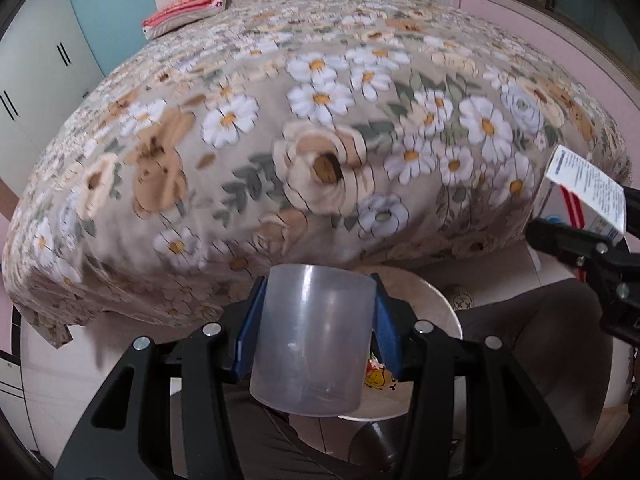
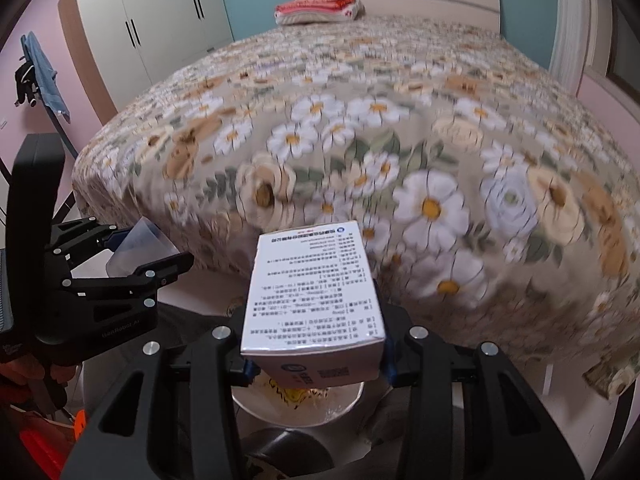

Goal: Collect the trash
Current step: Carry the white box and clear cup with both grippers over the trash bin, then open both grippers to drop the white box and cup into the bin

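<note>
My left gripper (image 1: 316, 320) is shut on a clear plastic cup (image 1: 312, 340), held between its blue pads above a round white trash bin (image 1: 440, 304). My right gripper (image 2: 316, 356) is shut on a white printed carton box (image 2: 312, 292), held over the same bin's opening (image 2: 352, 396). In the left wrist view the box (image 1: 580, 196) and right gripper (image 1: 580, 240) show at the far right. In the right wrist view the left gripper (image 2: 148, 256) with the cup (image 2: 140, 248) shows at the left. Yellow trash lies in the bin (image 1: 378, 378).
A bed with a floral cover (image 2: 360, 140) fills the space ahead. A folded red and white blanket (image 2: 316, 8) lies by the headboard. White wardrobes (image 2: 152, 16) stand at the left wall. A dark object (image 2: 288, 452) sits below the bin.
</note>
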